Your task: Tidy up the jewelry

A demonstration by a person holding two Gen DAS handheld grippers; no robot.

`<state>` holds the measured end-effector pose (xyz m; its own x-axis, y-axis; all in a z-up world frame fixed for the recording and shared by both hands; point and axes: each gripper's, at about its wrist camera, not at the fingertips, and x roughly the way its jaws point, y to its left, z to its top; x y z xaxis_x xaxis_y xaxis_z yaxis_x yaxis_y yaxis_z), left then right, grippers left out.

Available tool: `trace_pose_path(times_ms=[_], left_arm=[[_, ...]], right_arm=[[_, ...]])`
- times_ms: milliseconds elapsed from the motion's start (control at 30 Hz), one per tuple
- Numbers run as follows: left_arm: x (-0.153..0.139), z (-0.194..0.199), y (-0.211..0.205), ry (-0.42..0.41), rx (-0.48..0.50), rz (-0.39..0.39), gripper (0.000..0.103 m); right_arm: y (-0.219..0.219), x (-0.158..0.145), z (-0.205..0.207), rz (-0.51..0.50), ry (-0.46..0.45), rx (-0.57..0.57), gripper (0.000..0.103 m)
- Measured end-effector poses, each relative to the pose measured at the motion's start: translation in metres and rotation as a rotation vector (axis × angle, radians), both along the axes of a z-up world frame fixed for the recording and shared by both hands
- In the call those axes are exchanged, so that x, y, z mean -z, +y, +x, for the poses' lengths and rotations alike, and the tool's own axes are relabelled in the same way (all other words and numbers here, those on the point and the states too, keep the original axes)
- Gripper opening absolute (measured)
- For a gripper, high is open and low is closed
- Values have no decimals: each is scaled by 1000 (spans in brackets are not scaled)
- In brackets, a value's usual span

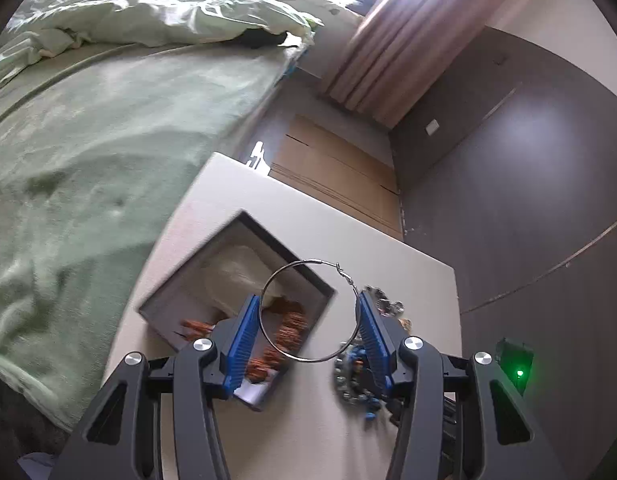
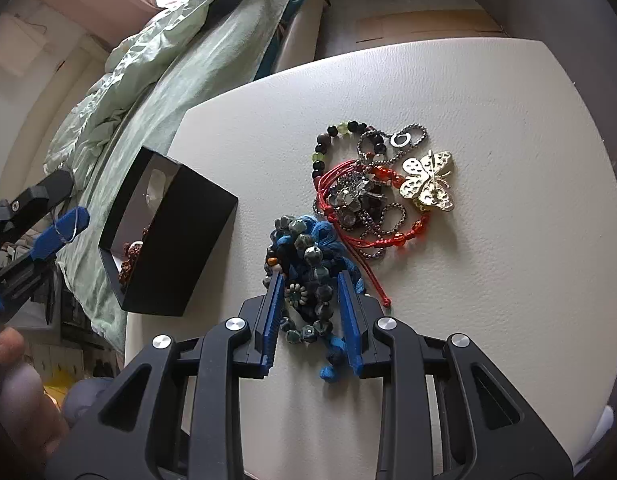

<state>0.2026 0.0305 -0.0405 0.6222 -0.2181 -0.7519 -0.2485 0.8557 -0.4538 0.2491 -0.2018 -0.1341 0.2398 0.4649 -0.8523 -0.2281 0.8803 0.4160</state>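
**Hoop over the box, beads under my right tongs**

While my left gripper [image 1: 308, 300] hung above the table [image 1: 408, 280], it grasped a large silver wire hoop earring [image 1: 308, 312], the thin ring spanning between the two ribbed blue pads [image 1: 244, 332] and pressed against each. Beneath the hoop sat the black box [image 2: 180, 240], square and open-topped, with a pale cushion inside and a brown beaded strand [image 2: 128, 256] lying along its inner wall. The box stood near the table edge closest to the bed [image 1: 88, 160], which was covered in a soft green blanket and a crumpled pale green duvet.

My right gripper [image 2: 312, 300] was spread apart, its fingers straddling a bundle of blue cord and dark glazed beads [image 2: 304, 256] without squeezing it; whether the pads touched the beads I could not tell. Just beyond that bundle lay a tangle: a red cord bracelet [image 2: 348, 208] with orange beads, a silver ball chain [image 2: 392, 212], a string of black and green beads [image 2: 328, 140], and a pierced gold butterfly pendant [image 2: 428, 180] at its right side. The table had a cream, leathery, faintly pebbled surface.

Pink curtains [image 1: 396, 48] hung behind the bed, flattened cardboard [image 1: 332, 168] lay on the floor beyond the table, and a dark grey panelled wall [image 1: 528, 180] stood alongside. No writing was legible anywhere.
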Motion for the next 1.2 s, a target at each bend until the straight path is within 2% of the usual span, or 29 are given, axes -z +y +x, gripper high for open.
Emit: trace_pose_path(times_ms=[33, 100, 167, 233, 633, 700, 733, 767, 1200], left_arm=[[0, 0, 6, 2, -6, -2, 47], [0, -3, 15, 4, -15, -6, 47], [0, -6, 24, 6, -24, -8, 48], [0, -8, 31, 9, -28, -12, 48], [9, -4, 50, 62, 13, -28, 48], [13, -2, 50, 74, 21, -41, 53], [14, -1, 51, 77, 21, -41, 72], [15, -1, 52, 76, 15, -37, 83], [3, -6, 83, 33, -53, -48, 83]], right_arm=[[1, 0, 0, -3, -1, 1, 27], [2, 1, -1, -6, 6, 2, 10], [3, 2, -2, 11, 18, -1, 9], [6, -7, -5, -17, -25, -2, 9], [16, -70, -33, 100, -176, -1, 9], [18, -76, -33, 122, -193, 4, 9], [19, -80, -33, 134, -204, 6, 9], [21, -83, -34, 150, -215, 8, 9], [63, -102, -24, 327, -267, -30, 9]])
